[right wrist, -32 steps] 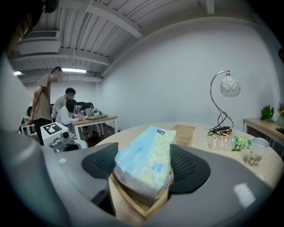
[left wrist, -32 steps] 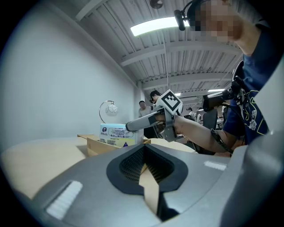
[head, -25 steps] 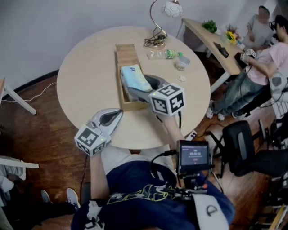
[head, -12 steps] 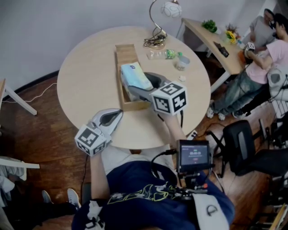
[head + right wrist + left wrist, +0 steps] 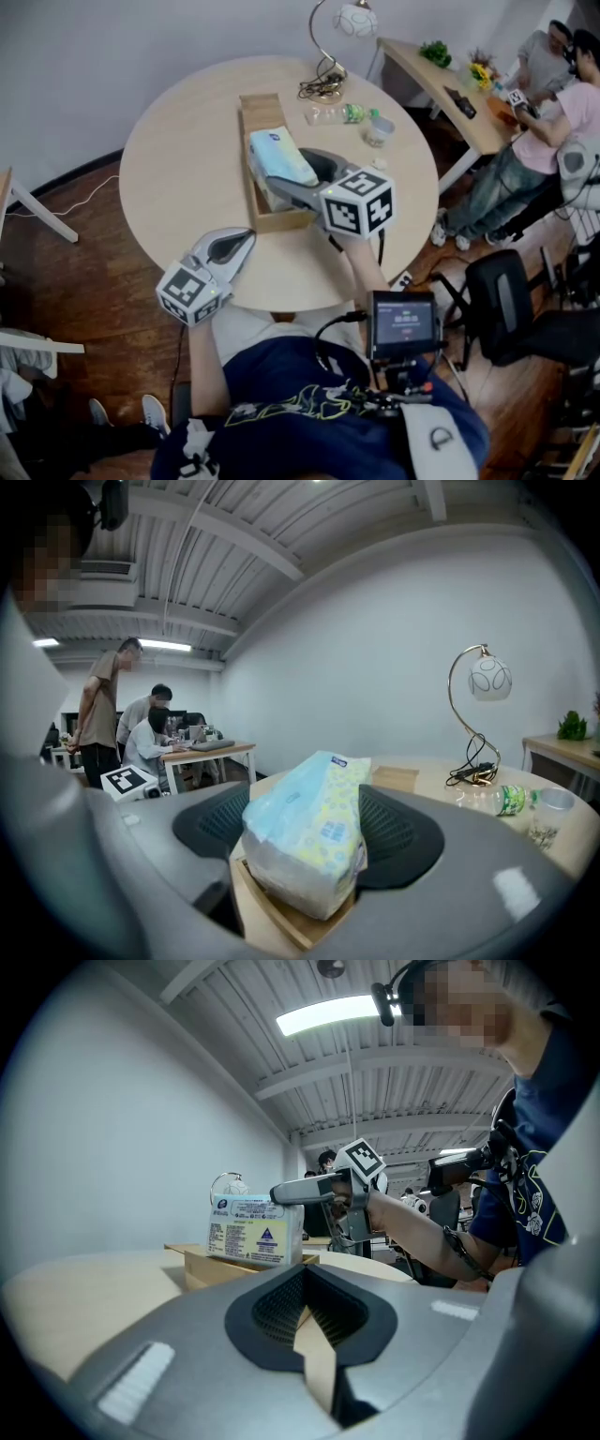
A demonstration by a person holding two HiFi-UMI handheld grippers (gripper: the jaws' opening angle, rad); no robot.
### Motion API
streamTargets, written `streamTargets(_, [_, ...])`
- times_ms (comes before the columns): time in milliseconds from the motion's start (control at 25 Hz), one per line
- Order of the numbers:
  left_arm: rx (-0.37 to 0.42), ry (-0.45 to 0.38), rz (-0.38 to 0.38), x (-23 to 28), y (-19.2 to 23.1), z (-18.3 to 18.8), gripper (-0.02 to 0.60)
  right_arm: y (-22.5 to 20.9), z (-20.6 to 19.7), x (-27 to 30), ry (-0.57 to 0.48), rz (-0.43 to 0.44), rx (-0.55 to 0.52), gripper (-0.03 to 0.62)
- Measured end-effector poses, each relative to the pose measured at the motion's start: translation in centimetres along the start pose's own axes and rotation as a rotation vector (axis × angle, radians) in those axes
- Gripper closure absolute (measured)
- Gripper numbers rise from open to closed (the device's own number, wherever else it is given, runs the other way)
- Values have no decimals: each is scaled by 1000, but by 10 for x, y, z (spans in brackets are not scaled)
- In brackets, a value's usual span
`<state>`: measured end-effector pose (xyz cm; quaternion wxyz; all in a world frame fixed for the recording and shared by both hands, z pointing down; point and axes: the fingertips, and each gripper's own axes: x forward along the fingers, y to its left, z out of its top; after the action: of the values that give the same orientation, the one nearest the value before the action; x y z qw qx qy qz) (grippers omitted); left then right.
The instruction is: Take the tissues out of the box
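**Head view.** Round counter [image 5: 169,178] carrying a long wooden box [image 5: 261,111] that runs away from both grippers.
- Right gripper [image 5: 281,180]: jaws set wide, pinching a blue-and-white tissue pack [image 5: 279,155] by its long sides over the near half of the box. The pack sits tilted and looks partly raised above the rim.
- Left gripper [image 5: 247,235]: low over the counter, behind and to the left of the right gripper, its tip near the box's near corner.
- Lamp [image 5: 333,56] and plastic bottle [image 5: 342,114]: beyond the right gripper and to its right, clear of the box.

**Left gripper view.** The jaws are pressed together at the tips with nothing between them. Straight ahead the pack stands above the box wall, and one jaw of the right gripper lies along its upper edge.

**Right gripper view.** The pack fills the gap between the two pads, and both pads bear on its sides. The box's near wall shows just beneath the pack.

**Step in hand (judged).** The grasp is made and the lift-out is under way, but the pack does not look fully clear of the box.

**Next move calls for.** A straight rise until the underside clears the walls, then a carry sideways to bare counter. The pinch should stay even throughout, since the soft wrapper could slip or crumple.
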<state>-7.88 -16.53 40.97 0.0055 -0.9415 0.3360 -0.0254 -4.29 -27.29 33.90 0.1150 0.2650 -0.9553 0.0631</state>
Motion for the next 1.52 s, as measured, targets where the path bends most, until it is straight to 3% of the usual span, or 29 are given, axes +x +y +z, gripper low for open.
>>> streamTargets(640, [-7,0,20,-1,0,2,580,1,19,-15,-45,-12,-38,243])
streamTargets(1520, [-21,1,5,-1,1,-6,581,-42,12,-51,-53,-105,-23,246])
